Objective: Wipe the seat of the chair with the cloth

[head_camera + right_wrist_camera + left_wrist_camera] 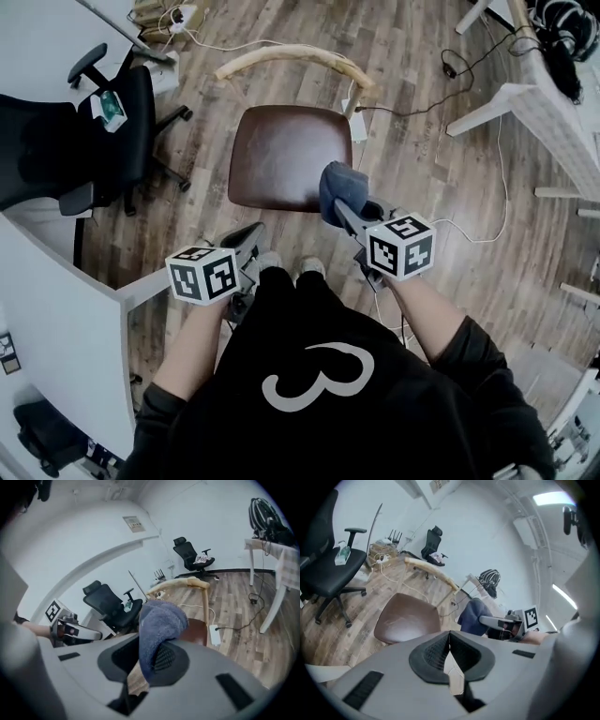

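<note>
We see the cloth [339, 186], a blue wad, just right of centre in the head view. It is clamped between the jaws of the right gripper [345, 204]. The right gripper view shows it bulging out from between the pads and folding over one of them.

The cloth lies over the lower right edge of the seat [277, 155]. We cannot tell whether it touches the surface or hangs just above it. From the cloth the seat spreads up and to the left in the frame, brown, glossy and roughly square, with no marked long axis. A curved wooden rail [291, 54] closes it off at the top. So we judge that the coming stroke runs up-left from the jaws, across the seat toward that rail.

The right gripper is plainly the nearer one. Its forearm [427, 314] enters from the lower right and angles leftward, with the jaws pointing at the seat's near corner. The left gripper [246, 240] sits lower left of centre, just short of the seat's lower edge. Its jaws are pressed together on nothing, and its arm enters from the bottom left.
</note>
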### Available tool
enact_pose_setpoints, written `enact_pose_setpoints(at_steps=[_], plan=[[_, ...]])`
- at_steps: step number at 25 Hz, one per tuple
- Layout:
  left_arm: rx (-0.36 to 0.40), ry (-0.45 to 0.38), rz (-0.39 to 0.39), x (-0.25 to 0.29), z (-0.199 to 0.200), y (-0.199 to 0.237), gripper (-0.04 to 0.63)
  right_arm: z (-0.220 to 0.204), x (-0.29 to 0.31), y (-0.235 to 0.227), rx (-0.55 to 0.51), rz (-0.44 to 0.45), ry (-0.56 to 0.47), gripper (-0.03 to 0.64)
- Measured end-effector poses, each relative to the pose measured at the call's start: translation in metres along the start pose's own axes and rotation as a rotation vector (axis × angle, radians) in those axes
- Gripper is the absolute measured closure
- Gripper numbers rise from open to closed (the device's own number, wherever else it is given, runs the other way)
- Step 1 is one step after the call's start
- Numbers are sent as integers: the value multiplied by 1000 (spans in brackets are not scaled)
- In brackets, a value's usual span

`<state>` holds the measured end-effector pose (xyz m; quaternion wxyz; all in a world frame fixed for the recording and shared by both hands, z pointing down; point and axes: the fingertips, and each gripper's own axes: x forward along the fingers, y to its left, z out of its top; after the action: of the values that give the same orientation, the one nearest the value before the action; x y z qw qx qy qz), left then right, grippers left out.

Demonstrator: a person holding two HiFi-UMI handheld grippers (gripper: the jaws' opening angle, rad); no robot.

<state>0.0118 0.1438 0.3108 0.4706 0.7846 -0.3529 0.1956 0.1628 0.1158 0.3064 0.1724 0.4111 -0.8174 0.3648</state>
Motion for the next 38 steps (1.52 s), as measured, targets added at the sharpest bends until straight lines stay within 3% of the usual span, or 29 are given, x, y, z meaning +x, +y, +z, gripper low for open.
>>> enact_pose_setpoints(at_steps=[4,12,22,26,31,38], plan=[[4,-114,-91,-56,27,-55,581,29,-62,54,-44,83,-87,566],[200,-238,-236,-154,42,-150,581,39,-145,162,-105,195,-212,566],[362,-350,-348,-312,-46,-205,581,-25,-224,316,-217,198,-322,566],[437,-382,-349,-359,-81,-206,581,-48,-247,368,-254,201,-375,566],[452,-397,-382,-383,-114,-215,581,-69,-270,400,-272,182,-426,566],[462,-410,-404,-394,-130,-223,581,-79,-289,414,-255,160,-494,568]])
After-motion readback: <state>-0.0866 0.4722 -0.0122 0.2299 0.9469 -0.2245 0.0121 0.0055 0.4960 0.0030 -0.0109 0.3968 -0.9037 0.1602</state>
